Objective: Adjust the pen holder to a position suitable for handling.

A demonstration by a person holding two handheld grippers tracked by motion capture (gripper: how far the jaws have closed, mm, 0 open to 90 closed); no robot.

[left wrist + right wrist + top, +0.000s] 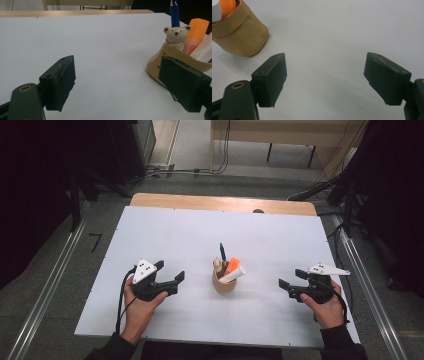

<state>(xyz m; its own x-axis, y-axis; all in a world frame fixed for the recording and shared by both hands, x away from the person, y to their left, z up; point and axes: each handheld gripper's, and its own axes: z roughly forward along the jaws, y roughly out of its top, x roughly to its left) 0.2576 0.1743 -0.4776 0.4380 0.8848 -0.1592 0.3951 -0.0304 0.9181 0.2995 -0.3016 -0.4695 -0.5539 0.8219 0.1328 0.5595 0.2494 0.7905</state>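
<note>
High view: pen pot mid-table

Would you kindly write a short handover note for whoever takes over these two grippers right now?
Left gripper: open, empty, just left of the tan pen holder.
Right gripper: open, empty, farther off on the holder's right.
The holder stands mid-table on the white tabletop, holding a blue pen, an orange marker and a white tube; a bear figure sits on its rim.
Done: nothing gripped.
Left: judging by appearance, reach in and grasp an item.
</note>
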